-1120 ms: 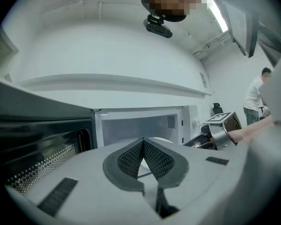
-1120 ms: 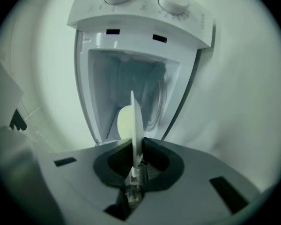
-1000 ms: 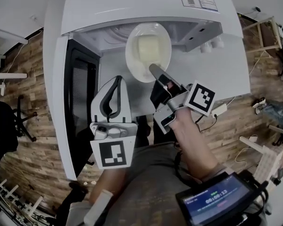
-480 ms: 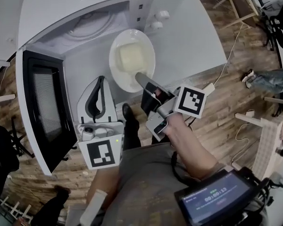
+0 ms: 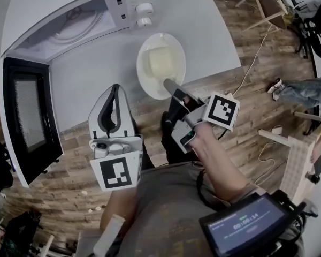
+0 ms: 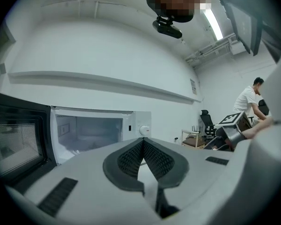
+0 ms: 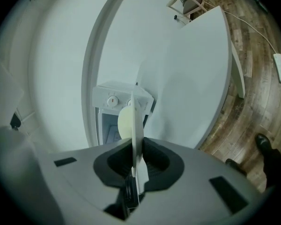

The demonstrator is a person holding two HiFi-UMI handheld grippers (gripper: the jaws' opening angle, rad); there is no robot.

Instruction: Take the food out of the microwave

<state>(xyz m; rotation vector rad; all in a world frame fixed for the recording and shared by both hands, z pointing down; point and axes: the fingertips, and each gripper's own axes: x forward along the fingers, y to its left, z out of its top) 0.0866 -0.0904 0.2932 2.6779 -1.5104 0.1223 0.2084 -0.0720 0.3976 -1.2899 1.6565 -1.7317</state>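
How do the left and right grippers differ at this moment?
The right gripper clamps the plate carrying the food; the left gripper is shut on nothing. The right gripper is rolled sideways; the left gripper lies flat. Both have closed jaws, outside the microwave.

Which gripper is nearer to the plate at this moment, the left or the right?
Right. The right gripper is shut on the near rim of the plate. The left gripper is apart from the plate, at its left, and holds nothing.
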